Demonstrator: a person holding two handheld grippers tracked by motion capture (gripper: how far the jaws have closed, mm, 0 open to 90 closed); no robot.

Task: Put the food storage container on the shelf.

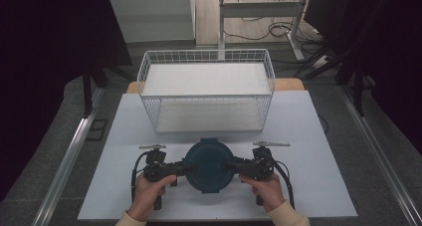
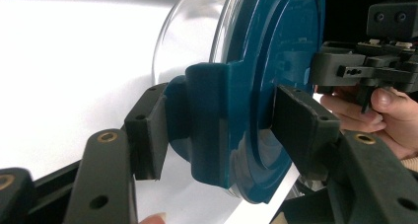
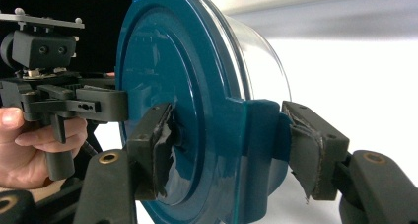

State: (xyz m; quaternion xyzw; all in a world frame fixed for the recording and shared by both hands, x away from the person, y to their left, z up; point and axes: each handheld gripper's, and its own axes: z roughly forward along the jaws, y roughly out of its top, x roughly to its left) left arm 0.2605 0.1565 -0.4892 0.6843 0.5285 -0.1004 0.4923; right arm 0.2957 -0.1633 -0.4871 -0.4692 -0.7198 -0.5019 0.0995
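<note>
Two grippers, left gripper [image 1: 185, 169] and right gripper [image 1: 230, 166], clamping opposite latches of lid-up round container [image 1: 208, 162]

The round lid [image 1: 209, 165] is dark teal, its container body [image 2: 190, 39] clear. At its 12 o'clock stands a white wire basket [image 1: 206, 89] on the pale grey table [image 1: 308, 186]. Both grippers [image 1: 183, 169] [image 1: 230, 165] are black.

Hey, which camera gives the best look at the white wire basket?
The high view: the whole wire basket shows there, standing on the table beyond the blue-lidded container. In both gripper views the container takes up the foreground and no basket can be made out.
</note>
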